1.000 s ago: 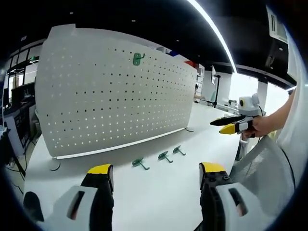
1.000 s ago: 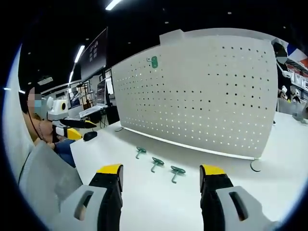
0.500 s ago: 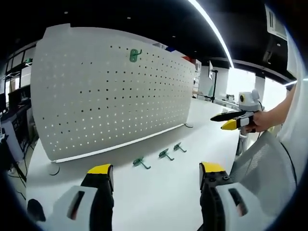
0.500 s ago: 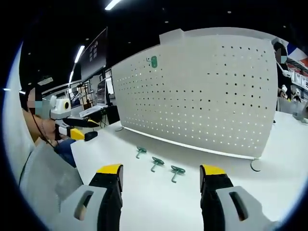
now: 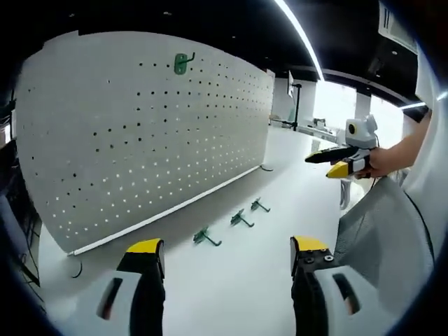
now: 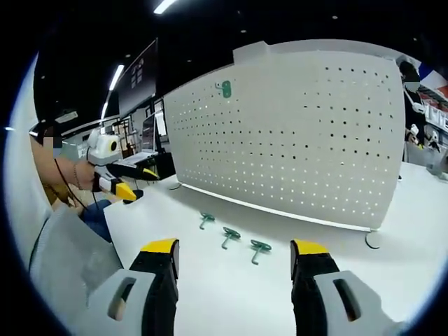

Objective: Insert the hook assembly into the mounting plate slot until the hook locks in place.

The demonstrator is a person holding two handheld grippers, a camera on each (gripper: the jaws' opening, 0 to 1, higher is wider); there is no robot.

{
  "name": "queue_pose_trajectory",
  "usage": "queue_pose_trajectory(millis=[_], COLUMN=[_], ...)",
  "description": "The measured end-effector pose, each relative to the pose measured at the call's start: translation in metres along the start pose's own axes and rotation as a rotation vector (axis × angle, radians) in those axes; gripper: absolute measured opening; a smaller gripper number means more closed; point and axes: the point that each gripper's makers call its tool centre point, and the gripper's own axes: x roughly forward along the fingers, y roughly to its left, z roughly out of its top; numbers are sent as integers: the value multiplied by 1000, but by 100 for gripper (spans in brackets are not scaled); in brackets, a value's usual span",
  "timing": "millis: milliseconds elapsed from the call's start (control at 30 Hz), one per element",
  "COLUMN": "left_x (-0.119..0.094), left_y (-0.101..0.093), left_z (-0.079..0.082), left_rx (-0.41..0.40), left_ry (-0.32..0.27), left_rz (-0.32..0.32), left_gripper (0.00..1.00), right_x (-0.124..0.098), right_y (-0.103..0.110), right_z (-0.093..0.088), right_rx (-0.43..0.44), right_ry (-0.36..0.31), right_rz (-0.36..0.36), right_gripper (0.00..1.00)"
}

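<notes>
Your surface (image 5: pixel 231 273) is plain white and broad. On it stands the white pegboard (image 5: pixel 140 133), upright, resting on small round feet; you can see one foot (image 6: pixel 373 240) at its end in the right gripper view. Near the board's base, three green hooks lie in a loose row on the surface, apart from one another: hook one (image 5: pixel 205 238), hook two (image 5: pixel 241 218), hook three (image 5: pixel 260 205). In the right gripper view you see the same row (image 6: pixel 229 235).
</notes>
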Motion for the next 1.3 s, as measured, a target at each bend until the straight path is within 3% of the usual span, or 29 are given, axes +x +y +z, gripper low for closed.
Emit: queue_pose_trajectory(millis=[400, 567, 1033, 1300], left_x=[24, 32, 53, 64], left_y=[5, 11, 27, 31], left_z=[-2, -2, -23, -28], left_rx=[47, 54, 113, 117], left_ry=[96, 131, 289, 337], left_rz=[-76, -80, -124, -149], left_gripper=[76, 76, 77, 77], right_x=[0, 0, 3, 4], right_y=[3, 3, 9, 11], right_z=[-3, -2, -4, -6], right_rx=[-17, -6, -6, -17], right_ry=[23, 23, 46, 66], right_rz=[21, 30, 64, 69], right_gripper=[62, 63, 63, 64])
